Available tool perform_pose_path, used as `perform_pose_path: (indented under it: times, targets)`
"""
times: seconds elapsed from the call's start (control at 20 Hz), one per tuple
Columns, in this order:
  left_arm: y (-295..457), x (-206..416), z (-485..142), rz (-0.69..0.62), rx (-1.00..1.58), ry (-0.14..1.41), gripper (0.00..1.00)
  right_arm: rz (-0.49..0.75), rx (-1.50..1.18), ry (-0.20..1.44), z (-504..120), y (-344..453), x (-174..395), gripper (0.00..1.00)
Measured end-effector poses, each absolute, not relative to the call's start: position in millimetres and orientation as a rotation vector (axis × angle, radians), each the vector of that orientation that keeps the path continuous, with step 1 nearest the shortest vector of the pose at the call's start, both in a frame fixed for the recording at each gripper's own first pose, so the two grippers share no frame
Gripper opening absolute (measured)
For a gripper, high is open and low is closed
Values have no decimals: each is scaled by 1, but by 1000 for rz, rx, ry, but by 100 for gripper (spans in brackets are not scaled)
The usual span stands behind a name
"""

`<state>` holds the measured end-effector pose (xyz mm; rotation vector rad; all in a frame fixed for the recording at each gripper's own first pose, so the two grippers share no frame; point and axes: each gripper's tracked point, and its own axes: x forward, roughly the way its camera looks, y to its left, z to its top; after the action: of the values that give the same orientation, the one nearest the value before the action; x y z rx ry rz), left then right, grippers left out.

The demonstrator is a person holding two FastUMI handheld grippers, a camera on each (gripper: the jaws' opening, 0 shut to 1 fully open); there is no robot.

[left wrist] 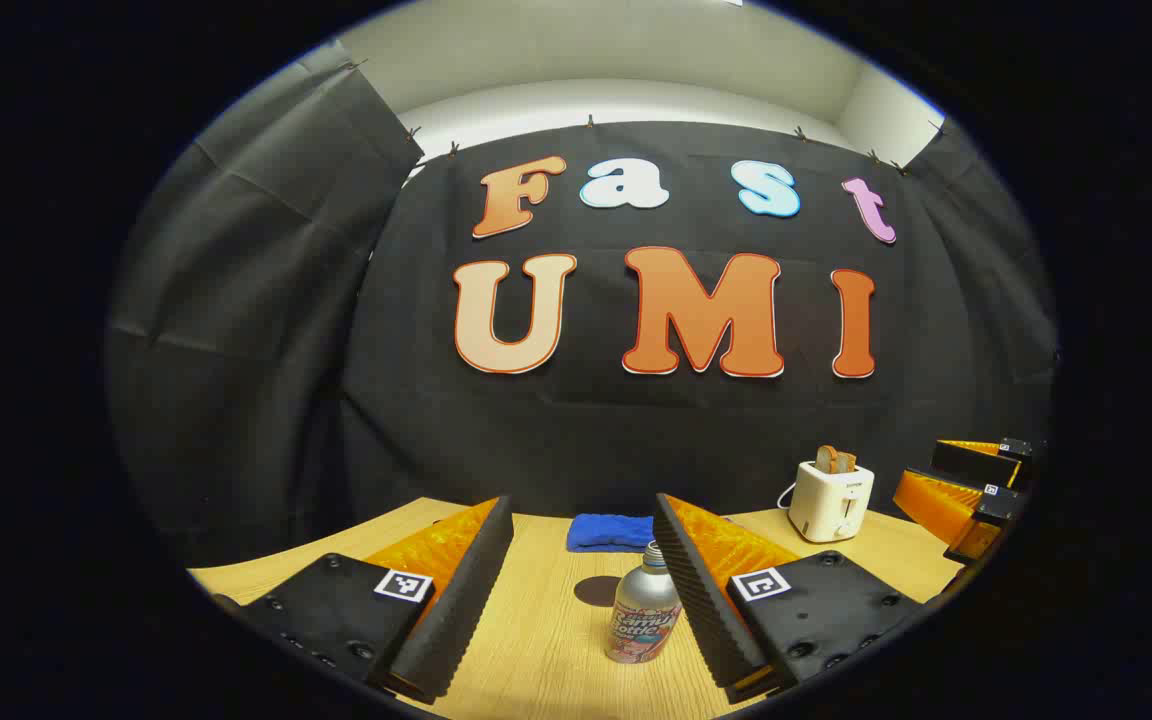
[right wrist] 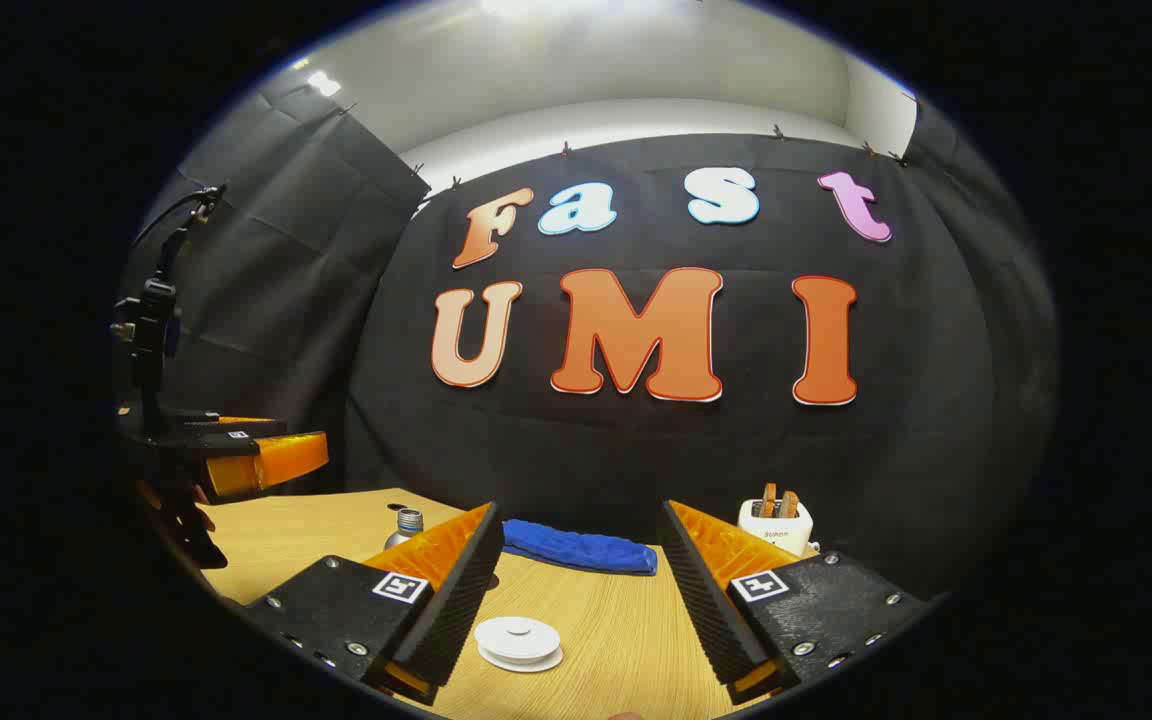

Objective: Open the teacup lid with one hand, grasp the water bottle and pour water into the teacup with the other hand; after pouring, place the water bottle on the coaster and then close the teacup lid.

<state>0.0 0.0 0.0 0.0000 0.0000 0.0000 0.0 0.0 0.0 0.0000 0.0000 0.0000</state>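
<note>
A light wooden table (left wrist: 536,640) fills the foreground of the booth, backed by black cloth. In the left gripper view, the left tool (left wrist: 584,590) hangs low over the table with its fingers spread wide and gripping nothing. The water bottle (left wrist: 642,610) stands upright between them, close against the right-hand finger; whether it touches is unclear. Just behind the bottle lies the dark round coaster (left wrist: 596,590), then a folded blue cloth (left wrist: 608,532) near the wall. A white toaster (left wrist: 831,500) holding bread stands off to the right.

In the right gripper view, the right tool (right wrist: 576,590) is likewise spread apart and empty. The white teacup lid (right wrist: 518,640) sits between its fingers, nearer the left one, on the teacup, which is mostly hidden.
</note>
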Motion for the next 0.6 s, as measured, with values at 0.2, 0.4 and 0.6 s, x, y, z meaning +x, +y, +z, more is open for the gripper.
perform_pose_path:
  times: [0.2, 0.4, 0.6]
  targets:
    - [-2, 1, 3, -5, 6, -9, 97, -5, 14, 7, -1, -2, 4, 94]
    - [2, 1, 8, 9, 14, -22, 89, -9, 17, 4, -1, -3, 4, 94]
    - [-2, 0, 7, -6, 16, -18, 89, -11, 14, 11, -3, -1, 8, 94]
